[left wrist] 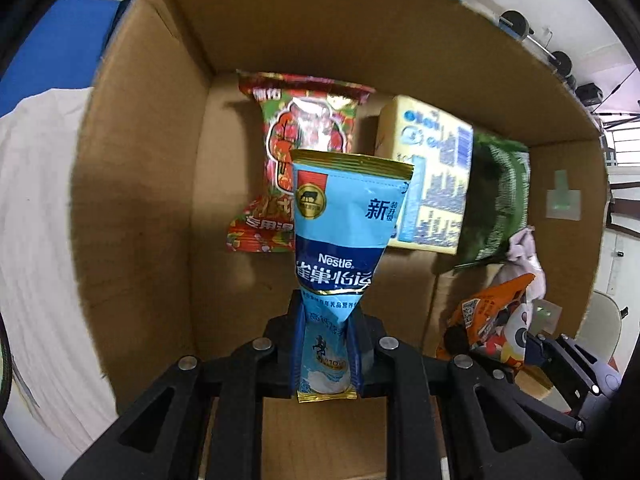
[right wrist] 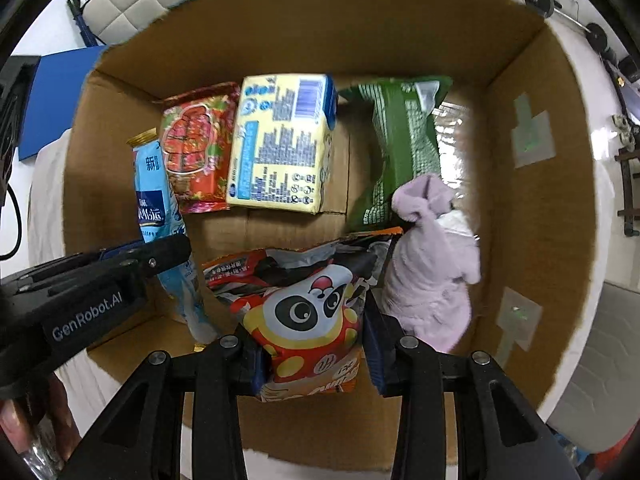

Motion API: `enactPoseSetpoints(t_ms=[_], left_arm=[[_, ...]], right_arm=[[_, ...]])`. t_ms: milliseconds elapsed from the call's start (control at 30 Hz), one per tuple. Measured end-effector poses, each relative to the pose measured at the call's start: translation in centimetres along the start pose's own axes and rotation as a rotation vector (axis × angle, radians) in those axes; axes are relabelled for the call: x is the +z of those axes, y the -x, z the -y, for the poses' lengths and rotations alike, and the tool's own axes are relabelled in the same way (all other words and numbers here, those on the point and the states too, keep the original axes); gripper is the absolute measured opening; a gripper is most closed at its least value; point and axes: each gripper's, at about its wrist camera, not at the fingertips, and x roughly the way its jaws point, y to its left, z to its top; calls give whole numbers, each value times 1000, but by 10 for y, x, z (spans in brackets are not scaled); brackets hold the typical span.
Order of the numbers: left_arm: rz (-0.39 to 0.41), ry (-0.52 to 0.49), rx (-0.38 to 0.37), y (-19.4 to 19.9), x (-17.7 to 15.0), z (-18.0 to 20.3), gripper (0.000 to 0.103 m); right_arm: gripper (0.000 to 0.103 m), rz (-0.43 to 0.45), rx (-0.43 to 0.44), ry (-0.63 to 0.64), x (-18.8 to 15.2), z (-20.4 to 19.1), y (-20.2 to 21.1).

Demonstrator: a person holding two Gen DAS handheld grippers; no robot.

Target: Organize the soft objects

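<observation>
My left gripper [left wrist: 326,340] is shut on a blue Nestle pouch [left wrist: 340,220] and holds it upright inside the open cardboard box [left wrist: 132,200]. The pouch [right wrist: 154,196] and the left gripper [right wrist: 156,256] also show at the left of the right wrist view. My right gripper [right wrist: 314,350] is shut on an orange panda snack bag [right wrist: 308,308] over the box [right wrist: 540,216]; the bag [left wrist: 492,320] shows low right in the left wrist view. On the box floor lie a red snack bag [right wrist: 196,148], a yellow pack [right wrist: 280,144], a green bag [right wrist: 400,148] and a lilac soft toy [right wrist: 432,260].
The box stands on a white cloth [left wrist: 36,220]. A blue board [left wrist: 56,52] lies beyond the box's left wall. Tape patches [right wrist: 532,136] are stuck on the box's right wall. A white padded seat [right wrist: 132,4] stands behind the box.
</observation>
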Motion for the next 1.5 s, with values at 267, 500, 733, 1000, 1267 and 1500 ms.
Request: enactPoseSetpoints(t_ms=[267,500,733,1000,1267,1500], left_arm=[[1,-12,45,-2,0,0,28],[27,-16,60,7,-9,0,38],[106,-8,76,23,-35,-1,61],[204,-7,101,47,-53,0,90],[281,-21,127,80,-84,8,94],[376,-46,143,128,-133,13,94]], right_arm=[[64,-27,-21,11,3,-2,-16],[81,-2,-65,30,-1,-5,-8],[93,41,-122,17,-7,4,5],[103,103,-168,-13,-19,15,17],[103,150,-161,-35,-45,20,42],[103,273,-143,-39,-87,27,110]])
